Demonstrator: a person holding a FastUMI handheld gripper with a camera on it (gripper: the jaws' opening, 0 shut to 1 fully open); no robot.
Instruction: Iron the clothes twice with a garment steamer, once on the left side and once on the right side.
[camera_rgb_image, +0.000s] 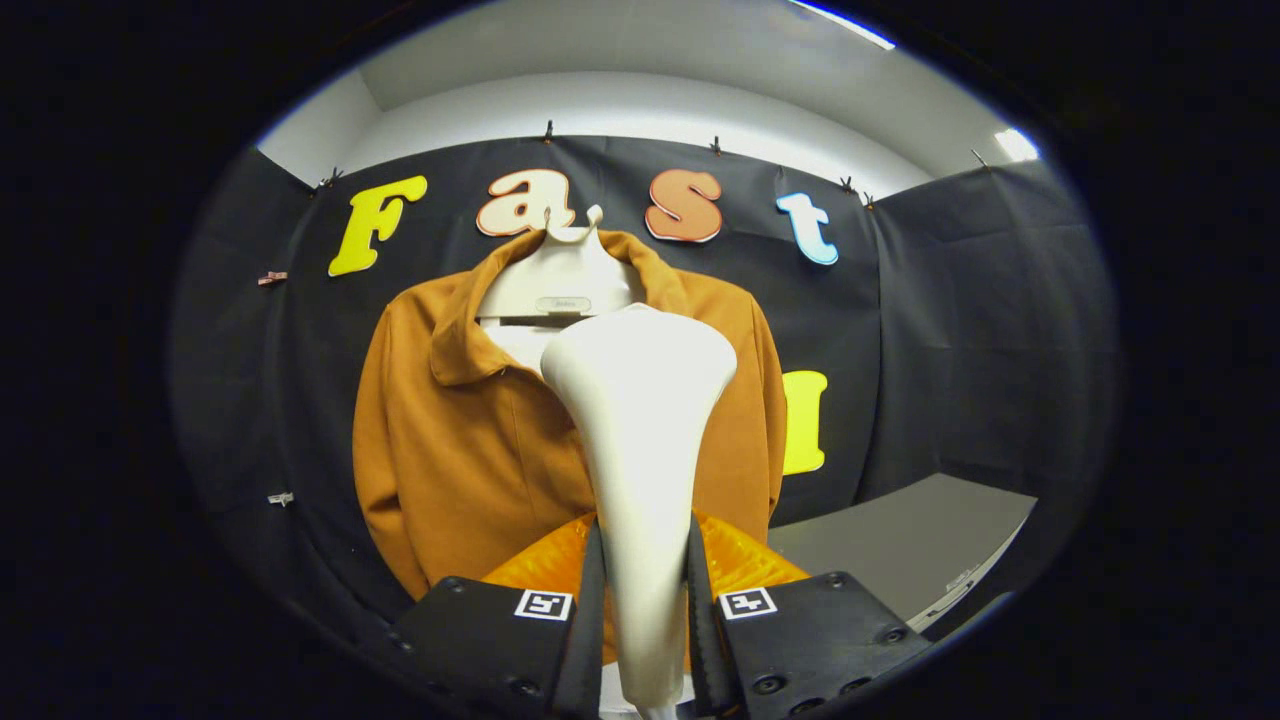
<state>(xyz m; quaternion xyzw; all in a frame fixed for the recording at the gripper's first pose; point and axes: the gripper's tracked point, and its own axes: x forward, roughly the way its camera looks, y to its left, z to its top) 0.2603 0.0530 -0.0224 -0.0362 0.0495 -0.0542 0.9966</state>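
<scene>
Taking the brown jacket (470, 440) as the landmark: it hangs on a pale hanger (560, 285) against the booth's dark wall, its front facing the gripper (645, 590). The jacket's left half, with the folded collar and the sleeve, lies open to view and looks untouched by the tool. In front of the jacket's middle stands the white garment steamer (640, 400), its broad head raised to about collar height and its narrow handle running down between the fingers (590, 600), which are clamped on that handle from both sides. The steamer head seems to be held off the cloth, though how far cannot be judged. To the right of the jacket, lower down, sits a grey tabletop (900, 540). The step in hand looks like the approach before a pass. The next move calls for carrying the head to one side of the jacket's front, laying it near the fabric, and drawing it along that side.
</scene>
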